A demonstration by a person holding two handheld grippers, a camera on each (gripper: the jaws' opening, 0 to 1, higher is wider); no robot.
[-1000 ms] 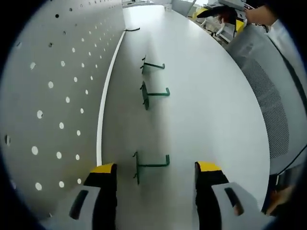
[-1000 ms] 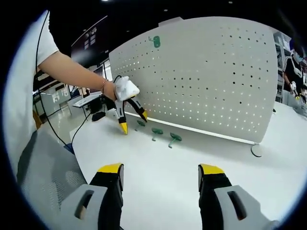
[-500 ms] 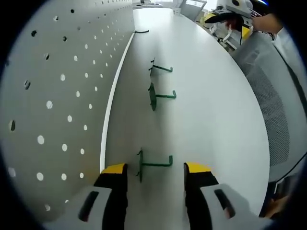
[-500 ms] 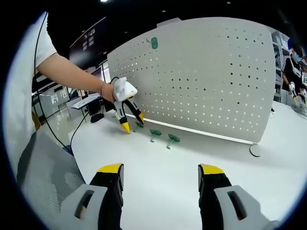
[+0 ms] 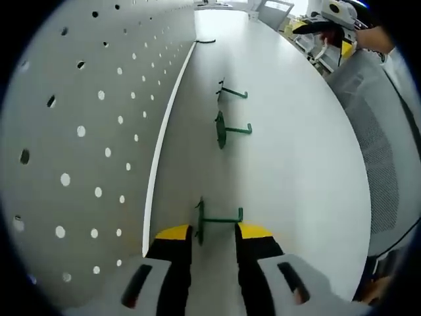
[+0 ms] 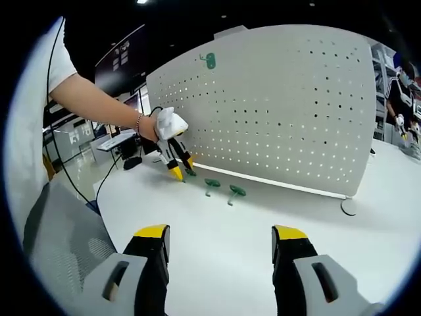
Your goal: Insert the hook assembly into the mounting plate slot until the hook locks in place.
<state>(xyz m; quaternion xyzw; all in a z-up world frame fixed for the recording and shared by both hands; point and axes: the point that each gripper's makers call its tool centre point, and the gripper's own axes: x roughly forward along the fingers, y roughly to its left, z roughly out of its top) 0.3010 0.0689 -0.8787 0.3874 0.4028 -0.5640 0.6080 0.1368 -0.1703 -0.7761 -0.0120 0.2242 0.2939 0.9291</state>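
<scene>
Left gripper view: left tongs [image 5: 214, 232] narrowed around the nearest green hook [image 5: 220, 219], low centre of frame. Whether the yellow tips actually touch it is hard to tell; the hook's plate end sits between them, partly hidden by the tips. Its long axis runs left-right in the frame, plate at left toward the pegboard [image 5: 85, 138], upturned tip at right. Middle hook [image 5: 231, 129] and far hook [image 5: 231, 93] lie further up the white bench [image 5: 296, 151], same orientation. Right tongs [image 5: 322, 20] at upper right, cut off by the frame edge.

Right gripper view: right tongs [image 6: 219, 234] wide, holding nothing, bottom of frame over the bench. Left tongs at left centre over the hooks, which are small and blurry here.
</scene>
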